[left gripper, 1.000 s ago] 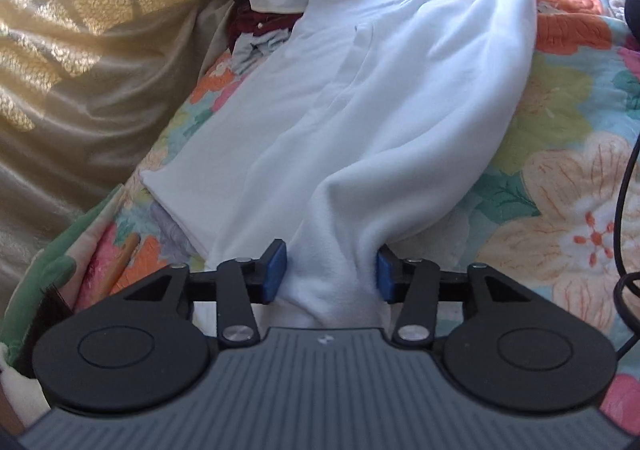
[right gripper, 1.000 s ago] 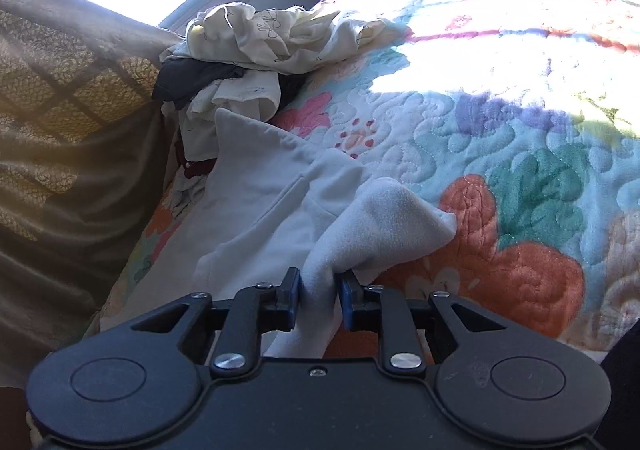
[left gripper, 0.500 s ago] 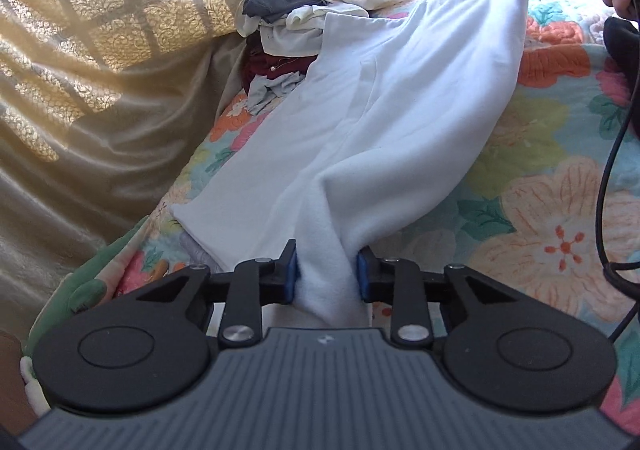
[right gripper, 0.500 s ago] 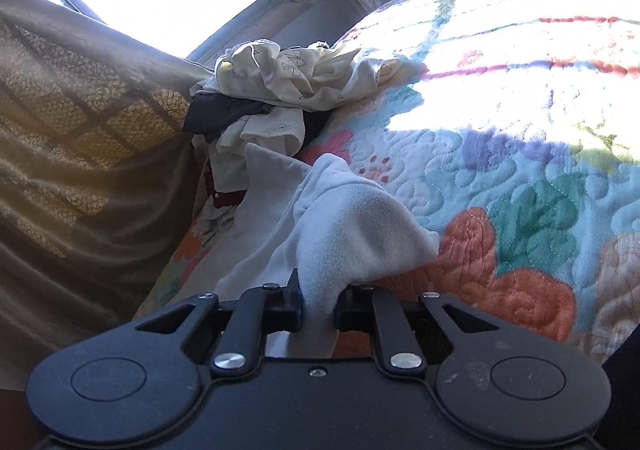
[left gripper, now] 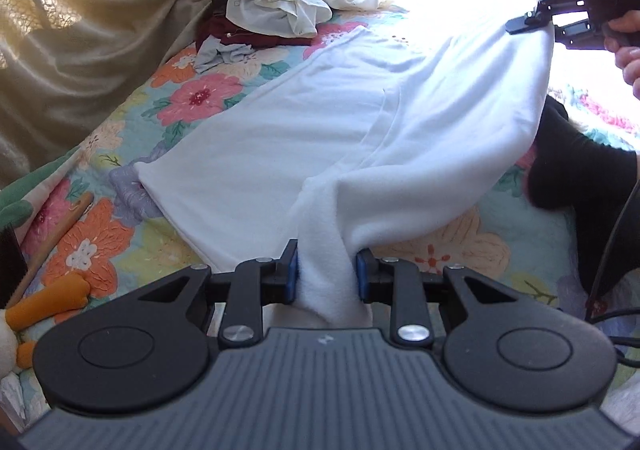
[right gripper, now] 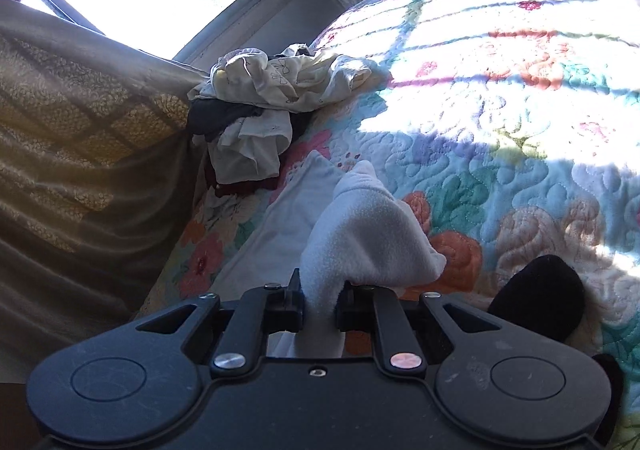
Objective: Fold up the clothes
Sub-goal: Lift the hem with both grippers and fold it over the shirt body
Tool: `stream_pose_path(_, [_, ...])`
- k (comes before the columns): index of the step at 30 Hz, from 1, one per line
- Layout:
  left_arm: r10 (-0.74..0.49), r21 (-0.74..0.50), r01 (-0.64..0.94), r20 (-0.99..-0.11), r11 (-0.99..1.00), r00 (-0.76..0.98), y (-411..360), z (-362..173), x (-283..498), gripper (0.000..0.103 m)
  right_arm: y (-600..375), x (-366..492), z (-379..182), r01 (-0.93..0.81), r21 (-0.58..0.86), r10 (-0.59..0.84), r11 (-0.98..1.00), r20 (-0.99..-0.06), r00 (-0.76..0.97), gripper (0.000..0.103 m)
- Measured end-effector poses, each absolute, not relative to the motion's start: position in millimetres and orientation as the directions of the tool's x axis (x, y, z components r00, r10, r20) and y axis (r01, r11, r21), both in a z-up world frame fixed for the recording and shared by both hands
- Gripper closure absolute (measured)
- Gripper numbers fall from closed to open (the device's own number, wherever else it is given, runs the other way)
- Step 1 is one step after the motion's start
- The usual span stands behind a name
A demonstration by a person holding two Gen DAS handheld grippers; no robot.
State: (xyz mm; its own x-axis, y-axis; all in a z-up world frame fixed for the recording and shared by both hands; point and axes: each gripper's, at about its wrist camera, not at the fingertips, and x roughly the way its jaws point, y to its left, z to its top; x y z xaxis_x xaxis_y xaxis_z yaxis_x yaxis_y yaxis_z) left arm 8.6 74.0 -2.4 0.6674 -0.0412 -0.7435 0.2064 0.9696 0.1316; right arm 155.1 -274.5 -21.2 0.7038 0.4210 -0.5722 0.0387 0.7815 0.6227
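Both grippers held the white garment (left gripper: 360,121) by one long edge, left gripper (left gripper: 327,274) and right gripper (right gripper: 320,304) with jaws clamped on cloth, the rest trailing toward the bed's (right gripper: 520,129) curtain-side edge.

- Bed covered by quilted floral bedspread (left gripper: 200,97), pastel ground with pink, orange and teal flowers; far half in strong sunlight, near half in shade.
- White fleece garment (left gripper: 320,137) spread across middle of quilt, far-left portion flat on it, two near corners lifted clear.
- Heap of crumpled cream, grey and maroon clothes (left gripper: 276,5) at far-left edge, against gold-patterned curtain fabric (left gripper: 80,29).
- Small pale grey-blue crumpled cloth (left gripper: 224,53) just beside heap, on quilt.
- Orange-and-white plush toy (left gripper: 44,306) at near-left corner.
- Black fabric item (left gripper: 576,165) on right side, touching garment's edge; identity not discernible.
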Motion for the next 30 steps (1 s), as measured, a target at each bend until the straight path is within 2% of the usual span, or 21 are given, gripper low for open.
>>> stream_pose_path(8, [0.011,0.106,0.077,-0.65,0.991,0.76,113.5,26.0,71.2,0.076,-254.7,213.7,0.3,0.054,0.546,0.374,0.836,-0.638,0.673,0.085])
stream_pose_path(11, [0.017,0.101,0.058,-0.619,0.993,0.785,126.1,27.1,101.7,0.076,-239.3,249.9,5.3,0.108,0.536,0.336,0.837,-0.66,0.672,0.085])
stream_pose_path(17, [0.061,0.091,-0.005,-0.633,0.996,0.771,159.3,15.9,159.4,0.076,-187.0,320.9,14.3,0.034,0.39,0.274,0.92,-0.703,0.656,0.085])
stream_pose_path(19, [0.073,0.079,-0.028,-0.669,0.997,0.74,172.8,5.1,180.5,0.076,-167.6,344.8,11.1,0.02,0.341,0.247,0.94,-0.719,0.65,0.081])
stream_pose_path(21, [0.09,0.068,-0.06,-0.707,0.996,0.702,184.2,-8.8,197.0,0.076,-150.7,367.0,2.2,-0.009,0.314,0.245,0.95,-0.723,0.647,0.068])
stream_pose_path(25, [0.106,0.067,-0.086,-0.777,0.994,0.621,200.7,-44.3,227.5,0.076,-137.2,385.6,-18.3,-0.04,0.339,0.274,0.94,-0.681,0.679,0.052])
stream_pose_path(28, [0.126,0.097,-0.08,-0.773,0.992,0.622,200.4,-54.6,228.2,0.076,-141.5,379.8,-15.8,-0.071,0.315,0.257,0.947,-0.603,0.755,0.052])
stream_pose_path(30, [0.116,0.085,-0.079,-0.773,0.993,0.624,205.3,-56.5,230.7,0.075,-150.3,374.9,-15.7,-0.071,0.276,0.231,0.958,-0.604,0.763,0.049])
